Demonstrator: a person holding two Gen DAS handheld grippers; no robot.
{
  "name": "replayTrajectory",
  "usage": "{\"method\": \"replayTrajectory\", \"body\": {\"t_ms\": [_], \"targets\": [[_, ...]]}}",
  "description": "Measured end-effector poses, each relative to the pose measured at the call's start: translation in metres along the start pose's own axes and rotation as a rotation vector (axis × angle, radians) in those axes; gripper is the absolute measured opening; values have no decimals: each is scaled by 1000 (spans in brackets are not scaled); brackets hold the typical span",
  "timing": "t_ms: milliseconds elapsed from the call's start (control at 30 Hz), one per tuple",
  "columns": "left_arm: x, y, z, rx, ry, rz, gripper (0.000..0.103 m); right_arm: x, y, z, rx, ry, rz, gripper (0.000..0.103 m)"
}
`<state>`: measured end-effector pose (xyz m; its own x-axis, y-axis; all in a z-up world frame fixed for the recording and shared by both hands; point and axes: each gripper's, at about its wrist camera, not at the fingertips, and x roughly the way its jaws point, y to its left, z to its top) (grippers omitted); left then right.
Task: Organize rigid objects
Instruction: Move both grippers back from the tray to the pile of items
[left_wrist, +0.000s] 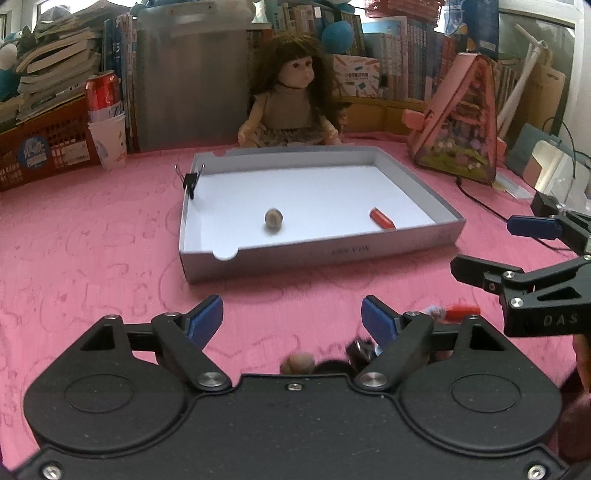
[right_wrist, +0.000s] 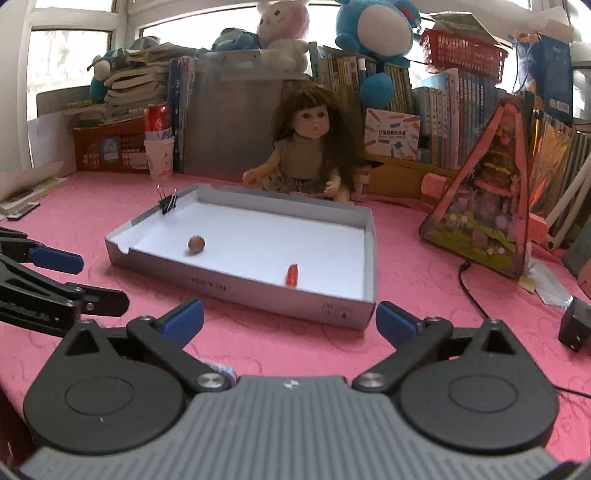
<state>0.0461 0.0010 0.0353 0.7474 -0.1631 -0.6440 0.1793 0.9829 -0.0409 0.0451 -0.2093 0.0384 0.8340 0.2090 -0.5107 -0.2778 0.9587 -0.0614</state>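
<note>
Left wrist view is showing both claws gaping and empty: left gripper (left_wrist: 291, 314), right gripper (left_wrist: 480, 251). Walnut (left_wrist: 274, 219) and red piece (left_wrist: 382, 218) are lying in the tray (left_wrist: 321, 254); a nut (left_wrist: 297, 363) is waiting near, needing a low, centred approach.
</note>
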Motion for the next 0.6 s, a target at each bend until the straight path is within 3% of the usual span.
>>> {"method": "replayTrajectory", "body": {"t_ms": [400,500,600], "targets": [[-30,-4,-30,21,-13,-11,76,-18,-3,-33,5,13,-69,103],[-36,-9,-35,41,0,-23,71,-20,-5,-41,0,28,-89,103],[-40,-12,-39,47,18,-52,55,-21,-8,-45,7,35,-111,103]]}}
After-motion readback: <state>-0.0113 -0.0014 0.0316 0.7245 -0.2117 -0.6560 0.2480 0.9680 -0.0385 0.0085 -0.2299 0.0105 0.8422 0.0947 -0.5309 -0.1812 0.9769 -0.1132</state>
